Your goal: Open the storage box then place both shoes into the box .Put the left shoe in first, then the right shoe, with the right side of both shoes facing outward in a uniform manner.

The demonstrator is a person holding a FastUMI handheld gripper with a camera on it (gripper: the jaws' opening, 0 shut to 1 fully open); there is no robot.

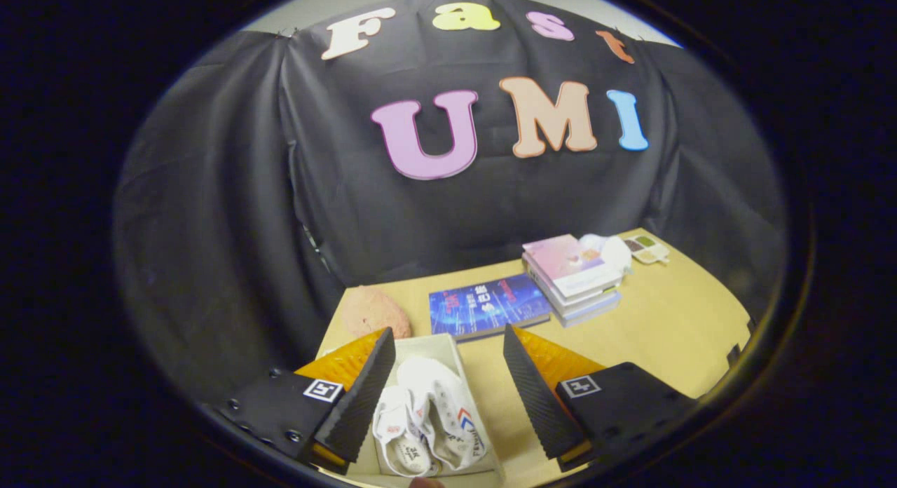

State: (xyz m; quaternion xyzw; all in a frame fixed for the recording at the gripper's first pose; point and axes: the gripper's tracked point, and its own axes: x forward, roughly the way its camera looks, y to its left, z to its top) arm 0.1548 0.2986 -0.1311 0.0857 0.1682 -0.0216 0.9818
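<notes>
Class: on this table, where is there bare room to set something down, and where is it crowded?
Free: the table right of the storage box and book stack. Crowded: shoes fill the box between the open gripper fingers.

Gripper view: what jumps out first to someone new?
The white shoes come first: a pair lying together inside the open storage box, between the fingers of the gripper, which are spread wide and grip nothing. Beyond the fingers on the tan table lie a blue book and a stack of books, with a pinkish round object beside the left finger.
</notes>
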